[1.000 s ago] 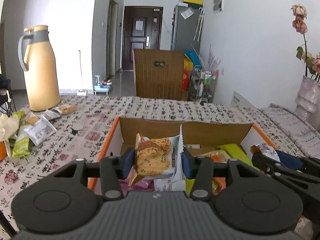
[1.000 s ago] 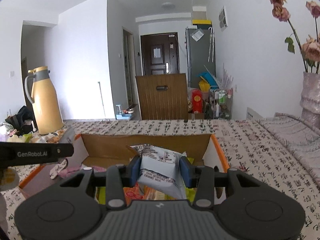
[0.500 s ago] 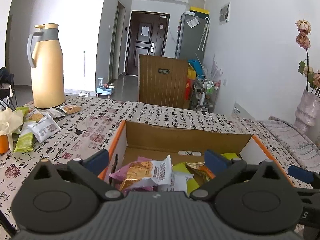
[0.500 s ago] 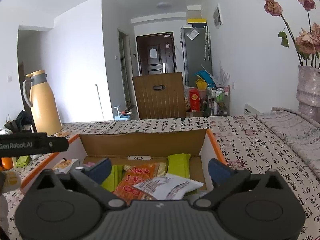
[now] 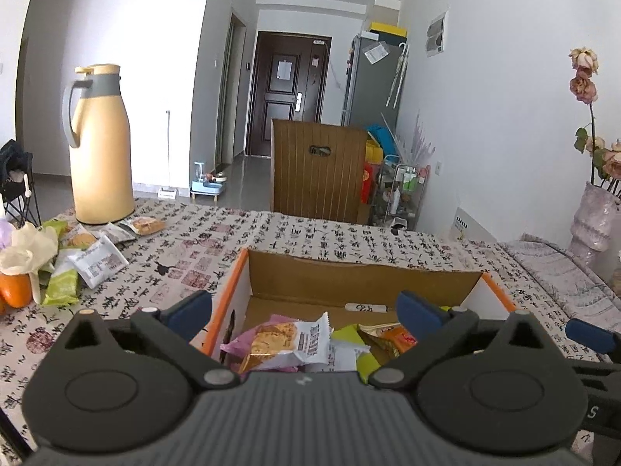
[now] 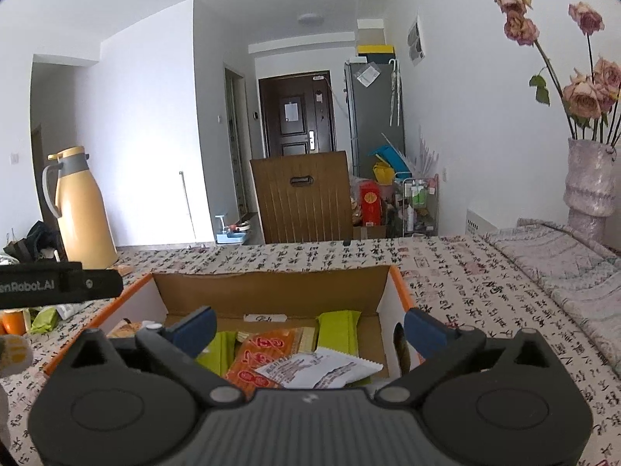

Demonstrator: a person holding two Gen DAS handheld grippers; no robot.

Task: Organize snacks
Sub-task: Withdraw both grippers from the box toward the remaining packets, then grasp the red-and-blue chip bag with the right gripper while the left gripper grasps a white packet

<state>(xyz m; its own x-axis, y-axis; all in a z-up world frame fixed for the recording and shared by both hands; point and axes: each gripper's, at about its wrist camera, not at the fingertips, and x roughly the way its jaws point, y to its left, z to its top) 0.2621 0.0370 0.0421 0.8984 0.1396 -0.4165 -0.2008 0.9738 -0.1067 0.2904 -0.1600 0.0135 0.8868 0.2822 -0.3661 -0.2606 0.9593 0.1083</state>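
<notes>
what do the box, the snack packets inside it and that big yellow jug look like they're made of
Box: corrugated cardboard by the look, matte brown inside with a ragged cut edge, white printed outside, orange rim.
Snack packets: thin plastic film, probably; crinkled, glossy, with serrated sealed ends.
Yellow jug: smooth satin body, grey collar and handle; plastic or coated metal, I cannot tell which.

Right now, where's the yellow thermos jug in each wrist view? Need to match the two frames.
Left wrist: the yellow thermos jug stands large at upper left, on the far table edge, behind loose snack packets.
Right wrist: the same jug is smaller, at the left edge, mid-height.
Shared landmark: the cardboard box sits bottom centre in both, right of the jug.
</notes>
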